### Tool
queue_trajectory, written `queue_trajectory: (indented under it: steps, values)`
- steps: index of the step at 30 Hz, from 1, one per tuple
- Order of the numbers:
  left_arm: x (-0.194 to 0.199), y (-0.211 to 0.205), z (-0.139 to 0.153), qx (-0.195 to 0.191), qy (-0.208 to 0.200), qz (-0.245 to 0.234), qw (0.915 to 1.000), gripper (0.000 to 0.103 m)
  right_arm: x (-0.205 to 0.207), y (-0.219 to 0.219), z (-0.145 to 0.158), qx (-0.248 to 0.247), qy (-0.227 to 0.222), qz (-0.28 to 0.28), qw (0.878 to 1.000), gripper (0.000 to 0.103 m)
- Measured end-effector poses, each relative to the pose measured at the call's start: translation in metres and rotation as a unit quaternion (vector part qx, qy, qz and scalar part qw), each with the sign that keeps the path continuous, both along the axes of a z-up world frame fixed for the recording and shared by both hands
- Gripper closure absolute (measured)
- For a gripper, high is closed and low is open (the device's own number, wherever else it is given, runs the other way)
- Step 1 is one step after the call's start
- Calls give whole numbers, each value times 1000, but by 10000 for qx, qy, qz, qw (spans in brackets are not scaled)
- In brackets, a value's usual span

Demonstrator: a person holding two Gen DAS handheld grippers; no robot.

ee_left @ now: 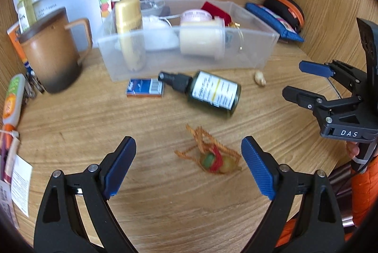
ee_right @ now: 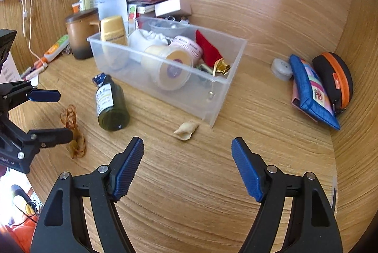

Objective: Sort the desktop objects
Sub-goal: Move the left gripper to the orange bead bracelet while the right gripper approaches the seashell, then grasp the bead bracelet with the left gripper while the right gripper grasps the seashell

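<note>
A clear plastic bin (ee_left: pixel 259 45) (ee_right: pixel 226 85) holds a gold bottle (ee_left: pixel 128 16), a cream jar (ee_right: pixel 170 66), a pink tin and a red pouch. On the desk in front of it lie a dark green spray bottle (ee_left: pixel 212 92) (ee_right: pixel 111 106), a blue matchbox (ee_left: pixel 145 87), a pale shell-shaped piece (ee_left: pixel 259 79) (ee_right: pixel 186 130) and an orange cord with beads (ee_left: pixel 212 156) (ee_right: pixel 74 135). My left gripper (ee_left: pixel 189 163) (ee_right: pixel 53 113) is open, just above the cord. My right gripper (ee_right: pixel 187 165) (ee_left: pixel 298 78) is open and empty, near the shell piece.
A brown mug (ee_left: pixel 50 52) stands left of the bin, with papers, boxes and tubes behind it. A blue pouch (ee_right: pixel 311 92) and a black-orange case (ee_right: pixel 335 78) lie at the right wall. A small round white case (ee_right: pixel 281 68) sits beside them. Wooden walls enclose the desk.
</note>
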State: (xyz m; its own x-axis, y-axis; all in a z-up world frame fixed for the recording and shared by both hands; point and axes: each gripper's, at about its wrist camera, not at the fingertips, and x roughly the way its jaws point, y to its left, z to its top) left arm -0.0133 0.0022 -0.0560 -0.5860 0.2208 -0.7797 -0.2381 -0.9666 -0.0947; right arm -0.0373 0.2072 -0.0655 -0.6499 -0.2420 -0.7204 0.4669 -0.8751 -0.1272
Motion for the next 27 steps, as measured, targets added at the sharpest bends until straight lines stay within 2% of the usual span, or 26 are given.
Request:
queue_trajectory:
  steps: [5,10,14,16,20,25,27]
  values:
    - [2,1,-13,19,-123,19,9999,12,-8,-4,-12,31,-183,12,9998,29]
    - [5,5,-14,-110,0,-43,9999,12,-24,-2,-24,-114,-476,-85,9988,29]
    - [8,8,-15,-289,123,-66,9995,22,-36,-2,-30,-182,-611,-159,9978,32]
    - [9,7,-14,-353,180,-81,9992,25,-41,-4,-32,-150,-630,-159,9978,35]
    - [8,6,-14,-332,210,-91,9992,29,-47,-10,-35,-83,-652,-109,9978,50]
    - [6,7,-13,-336,222,-122,9991,32,-47,-20,-36,-50,-574,-37,9983,57]
    - [5,9,-12,-329,243,-164,9990,37,-48,-21,-36,-81,-593,-9,9982,60]
